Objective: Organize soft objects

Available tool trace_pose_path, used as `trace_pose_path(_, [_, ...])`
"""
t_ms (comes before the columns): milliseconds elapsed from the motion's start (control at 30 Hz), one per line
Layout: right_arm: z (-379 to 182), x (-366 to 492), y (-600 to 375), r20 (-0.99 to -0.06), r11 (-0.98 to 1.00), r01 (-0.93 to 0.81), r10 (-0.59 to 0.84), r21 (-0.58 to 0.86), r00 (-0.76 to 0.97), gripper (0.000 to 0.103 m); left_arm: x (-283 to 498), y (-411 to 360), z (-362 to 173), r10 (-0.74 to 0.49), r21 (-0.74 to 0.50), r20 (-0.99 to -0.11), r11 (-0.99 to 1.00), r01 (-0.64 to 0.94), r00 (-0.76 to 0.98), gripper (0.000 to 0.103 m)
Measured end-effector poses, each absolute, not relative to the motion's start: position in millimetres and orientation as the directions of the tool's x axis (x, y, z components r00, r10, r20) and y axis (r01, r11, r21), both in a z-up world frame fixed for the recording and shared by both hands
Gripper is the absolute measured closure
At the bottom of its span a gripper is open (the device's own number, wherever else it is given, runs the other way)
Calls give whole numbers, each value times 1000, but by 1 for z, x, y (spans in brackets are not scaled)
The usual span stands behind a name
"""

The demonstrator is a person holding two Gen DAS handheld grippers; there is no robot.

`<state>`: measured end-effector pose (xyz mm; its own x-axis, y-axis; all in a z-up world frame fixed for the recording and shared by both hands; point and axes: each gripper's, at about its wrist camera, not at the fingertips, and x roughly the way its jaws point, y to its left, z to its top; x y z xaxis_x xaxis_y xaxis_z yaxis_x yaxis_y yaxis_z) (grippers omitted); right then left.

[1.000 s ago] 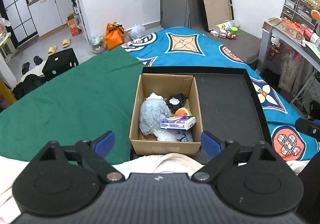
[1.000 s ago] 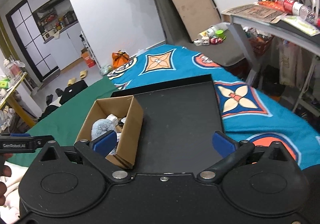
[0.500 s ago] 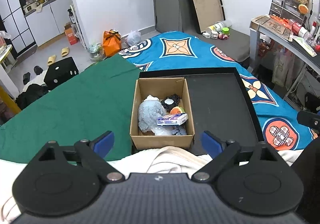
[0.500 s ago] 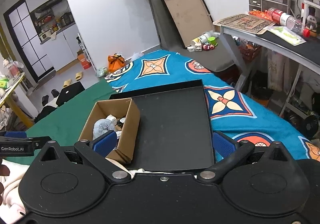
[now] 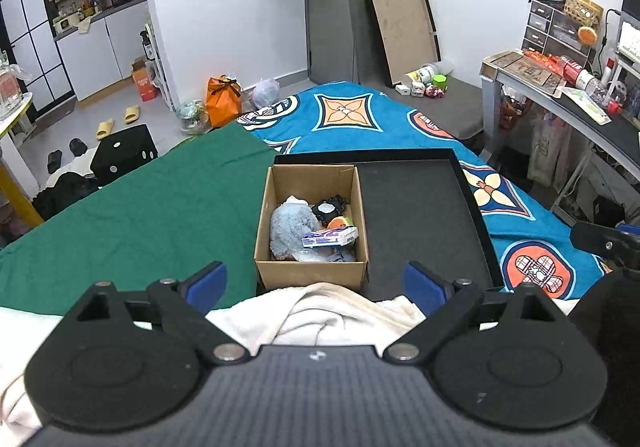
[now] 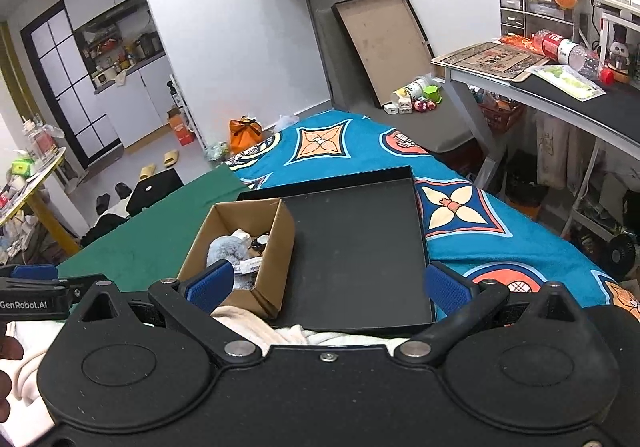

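On the bed, a cardboard box [image 5: 311, 225] is set in the left part of a shallow black tray [image 5: 424, 223], whose right part shows only its dark floor. The tray is laid across a green cloth [image 5: 132, 223] on the left and a blue patterned blanket [image 5: 352, 119] on the right. Inside the box, a grey-blue plush toy [image 5: 290, 229] is seen at the left, with a small black-and-white soft item [image 5: 328, 208] at the far side, an orange piece [image 5: 338, 223] beside it, and a white-and-purple packet [image 5: 330, 237] lying across the near right. A cream towel [image 5: 320, 311] is bunched just near of the box, between the viewer and the tray.

The left tool [image 5: 316, 283] is held released above the towel, its blue pads spread wide and nothing between them. The right tool [image 6: 328, 285] is likewise held released, with its pads wide apart over the near edge of the tray, the box at its left pad [image 6: 210, 283].
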<state>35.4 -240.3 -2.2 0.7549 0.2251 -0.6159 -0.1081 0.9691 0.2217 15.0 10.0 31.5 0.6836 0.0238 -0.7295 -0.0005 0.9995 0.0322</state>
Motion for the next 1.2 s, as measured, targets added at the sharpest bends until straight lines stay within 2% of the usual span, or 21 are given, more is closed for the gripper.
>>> trace_pose_path(1200, [7, -7, -244, -578, 975, -115, 206, 191, 790, 0, -37, 9, 49, 16, 13, -666, 1000, -10, 746, 8])
